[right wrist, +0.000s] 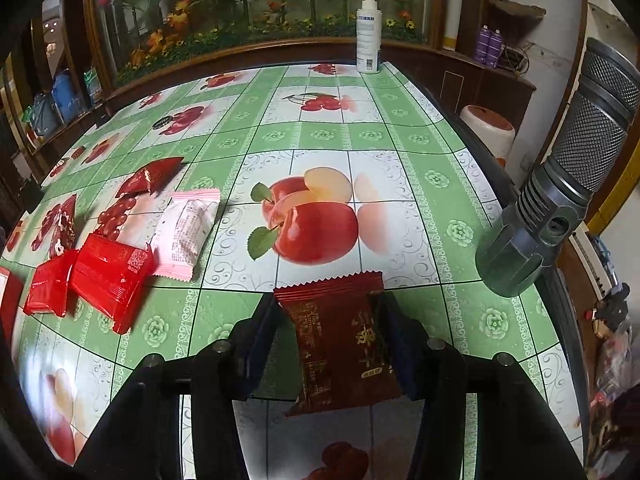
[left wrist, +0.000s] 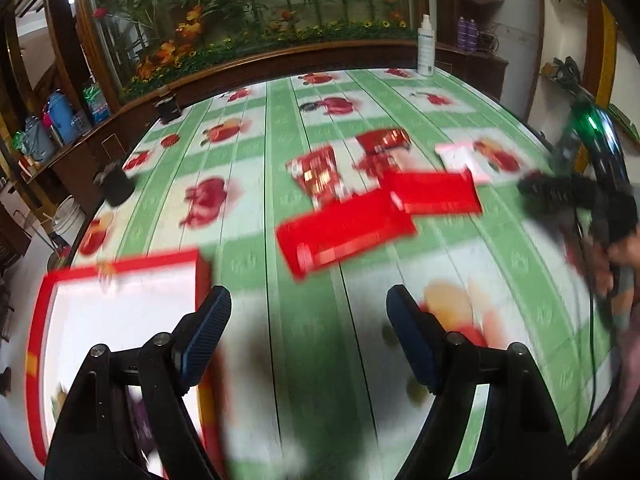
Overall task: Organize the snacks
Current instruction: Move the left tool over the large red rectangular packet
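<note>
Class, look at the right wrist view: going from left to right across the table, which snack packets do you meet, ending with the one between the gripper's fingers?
Small red packet → larger red packet → pink-and-white packet → dark maroon packet between the right gripper's fingers.

Table (right wrist: pixel 400 136) in green fruit-print cloth — red snack packets (right wrist: pixel 108 272), pink packet (right wrist: pixel 188 232), white spray bottle (right wrist: pixel 369 36), red-rimmed box (left wrist: pixel 116 320)

I seem to be in a home: my table (right wrist: pixel 420 184) wears a fruit-print oilcloth, a flower mural (right wrist: pixel 260 4) fills the wall behind its far edge, and wooden shelves (right wrist: pixel 516 8) hold household bottles.
</note>
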`<state>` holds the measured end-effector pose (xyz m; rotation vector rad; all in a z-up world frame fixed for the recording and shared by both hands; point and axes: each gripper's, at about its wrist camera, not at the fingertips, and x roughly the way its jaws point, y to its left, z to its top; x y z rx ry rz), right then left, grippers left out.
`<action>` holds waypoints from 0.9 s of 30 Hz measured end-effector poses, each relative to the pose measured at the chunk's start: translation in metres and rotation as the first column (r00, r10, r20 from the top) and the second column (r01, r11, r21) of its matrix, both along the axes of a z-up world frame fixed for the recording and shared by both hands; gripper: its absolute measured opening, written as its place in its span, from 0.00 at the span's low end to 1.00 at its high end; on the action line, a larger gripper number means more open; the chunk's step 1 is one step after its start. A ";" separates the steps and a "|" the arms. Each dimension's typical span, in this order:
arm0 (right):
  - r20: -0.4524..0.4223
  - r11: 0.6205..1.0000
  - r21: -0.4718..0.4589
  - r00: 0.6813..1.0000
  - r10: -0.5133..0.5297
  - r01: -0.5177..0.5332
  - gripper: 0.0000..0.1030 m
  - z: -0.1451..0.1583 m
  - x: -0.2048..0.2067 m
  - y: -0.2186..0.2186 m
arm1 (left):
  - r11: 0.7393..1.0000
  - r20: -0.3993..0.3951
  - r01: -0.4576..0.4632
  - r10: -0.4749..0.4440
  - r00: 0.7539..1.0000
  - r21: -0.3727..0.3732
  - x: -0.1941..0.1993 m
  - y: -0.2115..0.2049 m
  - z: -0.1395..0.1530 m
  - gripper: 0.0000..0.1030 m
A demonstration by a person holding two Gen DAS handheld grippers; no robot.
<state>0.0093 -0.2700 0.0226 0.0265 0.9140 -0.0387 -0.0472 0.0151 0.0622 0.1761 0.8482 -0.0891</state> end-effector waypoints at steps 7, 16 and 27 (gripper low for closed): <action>-0.001 1.000 0.001 1.000 0.009 -0.009 0.52 0.000 0.002 0.005 | 0.993 -0.111 -0.096 0.087 0.990 -0.072 0.082 -0.004 -0.002 0.78; -0.007 0.999 0.004 0.999 0.039 -0.039 0.53 0.000 0.005 0.013 | 0.976 -0.186 -0.203 0.186 0.965 -0.077 0.143 -0.017 -0.029 0.78; -0.014 0.998 0.010 0.998 0.058 -0.058 0.52 0.000 0.006 0.017 | 0.979 -0.191 -0.188 0.171 0.967 -0.073 0.149 -0.025 -0.050 0.63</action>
